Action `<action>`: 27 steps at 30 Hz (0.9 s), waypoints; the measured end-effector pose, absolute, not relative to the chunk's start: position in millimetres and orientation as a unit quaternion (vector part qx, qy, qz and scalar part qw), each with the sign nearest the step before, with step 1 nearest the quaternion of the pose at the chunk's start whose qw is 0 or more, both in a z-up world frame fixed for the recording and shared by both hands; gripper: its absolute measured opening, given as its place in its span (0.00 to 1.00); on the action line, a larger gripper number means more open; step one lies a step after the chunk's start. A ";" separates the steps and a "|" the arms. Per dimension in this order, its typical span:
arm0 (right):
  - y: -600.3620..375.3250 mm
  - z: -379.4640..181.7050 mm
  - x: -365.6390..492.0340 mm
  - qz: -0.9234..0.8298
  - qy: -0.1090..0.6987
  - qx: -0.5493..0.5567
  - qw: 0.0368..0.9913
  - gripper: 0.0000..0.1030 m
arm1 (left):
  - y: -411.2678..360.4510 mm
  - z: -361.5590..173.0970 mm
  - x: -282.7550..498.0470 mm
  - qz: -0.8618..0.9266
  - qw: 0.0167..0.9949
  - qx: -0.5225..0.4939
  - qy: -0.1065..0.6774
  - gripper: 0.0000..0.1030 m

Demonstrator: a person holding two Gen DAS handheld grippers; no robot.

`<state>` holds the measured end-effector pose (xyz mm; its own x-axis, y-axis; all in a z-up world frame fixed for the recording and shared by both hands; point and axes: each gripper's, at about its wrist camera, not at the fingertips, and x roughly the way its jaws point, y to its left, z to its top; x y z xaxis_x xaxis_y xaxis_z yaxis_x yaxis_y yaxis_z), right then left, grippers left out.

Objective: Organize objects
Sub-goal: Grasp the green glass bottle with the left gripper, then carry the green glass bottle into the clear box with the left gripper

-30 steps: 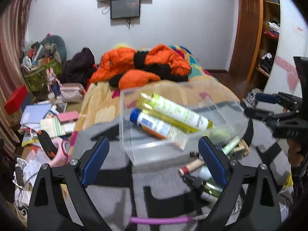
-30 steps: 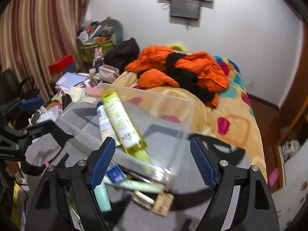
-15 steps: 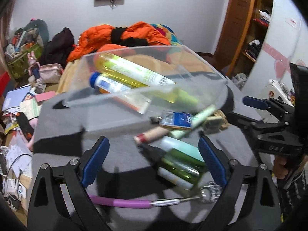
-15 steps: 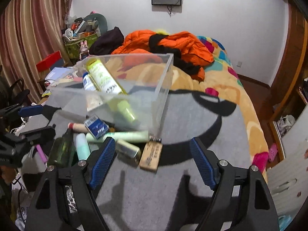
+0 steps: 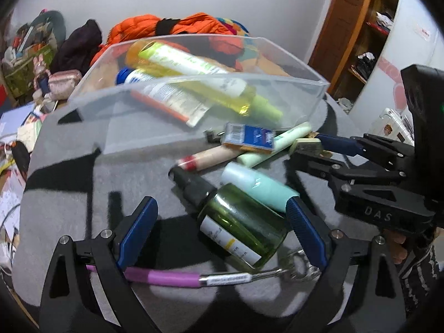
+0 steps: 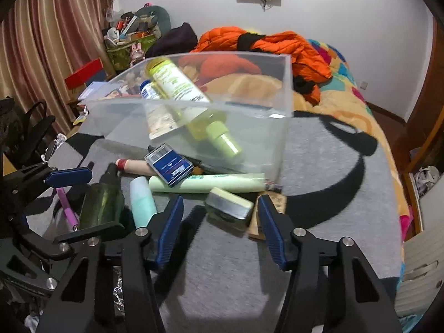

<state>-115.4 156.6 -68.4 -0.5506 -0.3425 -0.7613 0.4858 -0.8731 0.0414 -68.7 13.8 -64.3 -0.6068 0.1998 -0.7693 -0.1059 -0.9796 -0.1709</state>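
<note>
A clear plastic bin (image 6: 285,83) on the grey blanket holds a yellow spray bottle (image 6: 177,83) and a white tube (image 5: 166,97). In front of it lie a blue box (image 6: 169,165), a pale green tube (image 6: 211,183), a mint bottle (image 6: 143,202), a green glass bottle (image 5: 241,230) and a small flat tin (image 6: 229,208). My left gripper (image 5: 222,222) is open, with the green bottle lying between its fingers. My right gripper (image 6: 220,222) is closing around the tin, and its pads stand just clear of it.
A pink cable with a keyring (image 5: 166,274) lies under the left gripper. A wooden tag (image 6: 277,202) sits beside the tin. Orange jackets (image 6: 277,44) are piled on the bed behind. Clutter lines the left side, and shelves (image 5: 369,41) stand at the right.
Both grippers have dropped toward the pile in front of the bin. The right jaws have narrowed around the tin. The green bottle now lies between the left fingers.
</note>
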 end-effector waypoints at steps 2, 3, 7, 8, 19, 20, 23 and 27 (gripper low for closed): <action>153.9 -70.8 -114.3 -0.877 0.092 0.409 0.234 0.41 | 3.6 -68.1 -64.1 0.894 0.077 -0.438 -0.060 0.92; 153.0 -71.4 -112.5 -0.876 0.093 0.410 0.237 0.40 | -1.9 -70.1 -61.8 0.894 0.070 -0.439 -0.063 0.92; 149.3 -77.4 -110.7 -0.869 0.094 0.419 0.247 0.38 | -20.7 -75.2 -55.6 0.891 0.051 -0.443 -0.084 0.92; 148.3 -80.7 -110.9 -0.867 0.095 0.423 0.244 0.38 | -24.1 -76.3 -54.7 0.891 0.049 -0.443 -0.092 0.92; 150.8 -79.2 -109.8 -0.874 0.078 0.423 0.228 0.33 | -22.3 -75.5 -66.0 0.895 0.035 -0.433 -0.097 0.45; 151.6 -78.2 -108.8 -0.876 0.078 0.420 0.225 0.33 | -23.8 -74.9 -65.0 0.897 0.033 -0.430 -0.095 0.41; 154.3 -73.9 -105.2 -0.881 0.080 0.410 0.223 0.33 | -25.7 -72.8 -61.2 0.899 0.037 -0.425 -0.098 0.39; 158.7 -67.9 -99.6 -0.883 0.076 0.404 0.226 0.33 | -26.2 -68.5 -55.0 0.903 0.033 -0.418 -0.094 0.39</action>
